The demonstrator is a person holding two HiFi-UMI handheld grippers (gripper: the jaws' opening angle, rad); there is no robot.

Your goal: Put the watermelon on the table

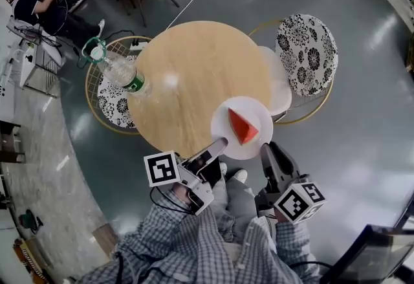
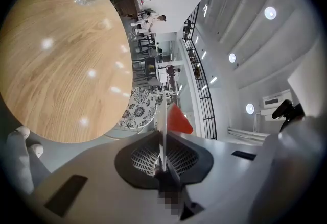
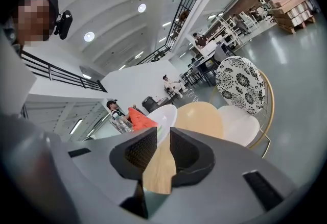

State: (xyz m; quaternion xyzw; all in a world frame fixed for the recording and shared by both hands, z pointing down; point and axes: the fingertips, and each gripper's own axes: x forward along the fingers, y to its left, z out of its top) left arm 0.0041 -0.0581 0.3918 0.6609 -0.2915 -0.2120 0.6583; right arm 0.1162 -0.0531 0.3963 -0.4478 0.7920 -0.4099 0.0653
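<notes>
A red wedge of watermelon [image 1: 242,126] lies on a white plate [image 1: 255,109] that hangs partly past the near edge of the round wooden table [image 1: 194,63]. My left gripper [image 1: 220,144] is shut on the plate's left rim. In the left gripper view the plate [image 2: 164,133] runs edge-on between the pads of that gripper [image 2: 163,155], with the watermelon [image 2: 178,119] just beyond. My right gripper [image 1: 267,148] stands open just off the plate's right side. In the right gripper view its jaws [image 3: 163,149] have a gap with nothing in it, and plate [image 3: 164,115] and watermelon [image 3: 139,118] lie ahead to the left.
A clear plastic bottle [image 1: 119,69] with a green label stands at the table's left edge. Patterned chairs stand left [image 1: 111,103] and right [image 1: 307,53] of the table, with a white seat [image 1: 279,90] beside the plate. A person [image 1: 39,8] sits far left.
</notes>
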